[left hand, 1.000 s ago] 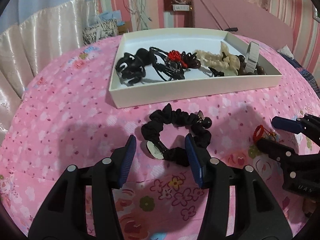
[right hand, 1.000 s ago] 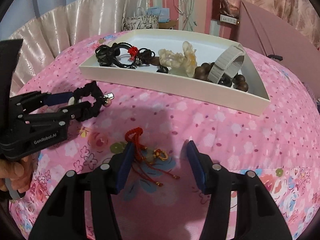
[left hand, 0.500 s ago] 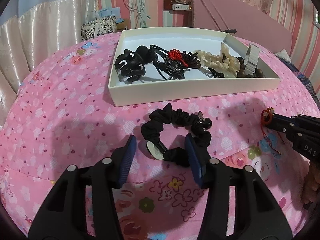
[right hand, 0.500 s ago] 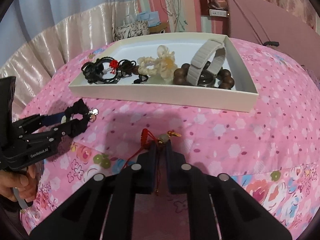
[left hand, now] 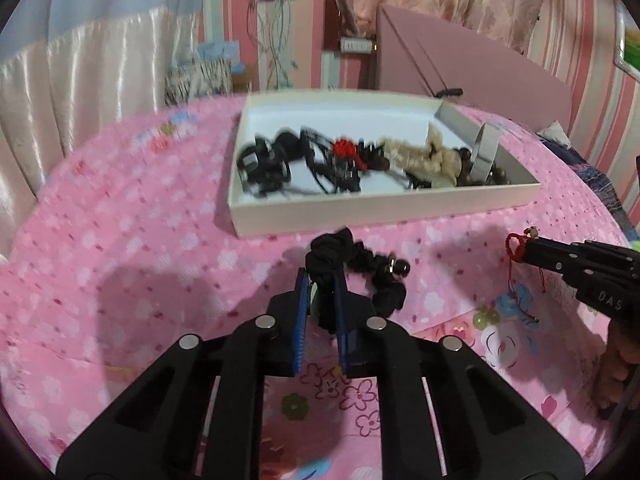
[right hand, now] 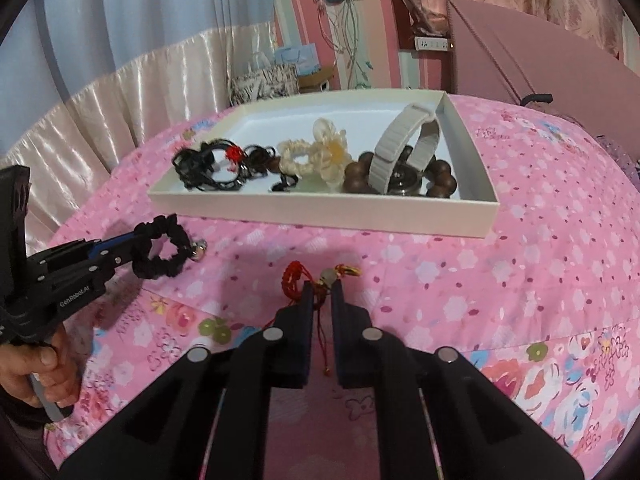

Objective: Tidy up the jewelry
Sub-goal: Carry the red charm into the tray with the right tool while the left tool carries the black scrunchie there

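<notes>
Both tools newly clamped: left tool (left hand: 321, 280) on one black scrunchie (left hand: 360, 264), right tool (right hand: 321, 294) seemingly on one red charm (right hand: 298, 280).

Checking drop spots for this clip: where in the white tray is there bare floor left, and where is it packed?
The white tray is bare along its far wall and in its far left corner, behind the black hair ties. The near side is crowded, from those ties past the cream scrunchie to the grey watch band on the wooden beads.
</notes>
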Motion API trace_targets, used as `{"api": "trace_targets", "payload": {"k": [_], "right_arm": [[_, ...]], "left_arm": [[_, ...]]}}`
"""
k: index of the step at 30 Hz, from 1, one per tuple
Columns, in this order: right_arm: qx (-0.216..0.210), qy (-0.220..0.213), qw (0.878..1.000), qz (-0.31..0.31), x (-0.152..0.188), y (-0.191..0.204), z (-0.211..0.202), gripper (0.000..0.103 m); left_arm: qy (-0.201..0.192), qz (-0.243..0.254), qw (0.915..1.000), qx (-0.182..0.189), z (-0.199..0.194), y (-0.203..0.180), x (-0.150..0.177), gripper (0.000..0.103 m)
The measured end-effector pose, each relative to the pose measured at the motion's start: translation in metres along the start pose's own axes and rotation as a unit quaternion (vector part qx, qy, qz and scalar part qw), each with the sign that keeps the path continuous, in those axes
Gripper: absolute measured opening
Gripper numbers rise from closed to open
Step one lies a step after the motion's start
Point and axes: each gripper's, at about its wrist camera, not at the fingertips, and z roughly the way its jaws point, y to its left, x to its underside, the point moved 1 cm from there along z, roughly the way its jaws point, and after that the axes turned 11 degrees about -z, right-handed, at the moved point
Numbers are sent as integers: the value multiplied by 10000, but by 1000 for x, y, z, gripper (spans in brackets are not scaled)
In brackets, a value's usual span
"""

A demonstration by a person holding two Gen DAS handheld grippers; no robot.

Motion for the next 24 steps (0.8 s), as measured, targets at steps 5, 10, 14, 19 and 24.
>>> {"api": "trace_targets", "payload": {"k": [5, 10, 14, 19, 24], "right_arm": [[18, -367, 9993, -53, -16, 1, -23, 8], [140, -794, 9967, -89, -47, -6, -38, 8], [198, -1128, 9934, -19, -74, -14, -41, 8], [394, -1409, 9892, -66, -104, -20, -30, 8], [420, -1462, 9883, -141, -116, -23, -2, 8]], "left_arm": [[-403, 36, 9991, 101, -31, -6, -22, 10], [-1008, 63, 9948, 141, -54, -13, -59, 10], [-1317, -39, 9910, 240, -53, -17, -82, 10], [-1589, -87, 9870, 215, -33, -26, -97, 10], [-1683, -161, 9851, 306, -4, -32, -100, 10]]}}
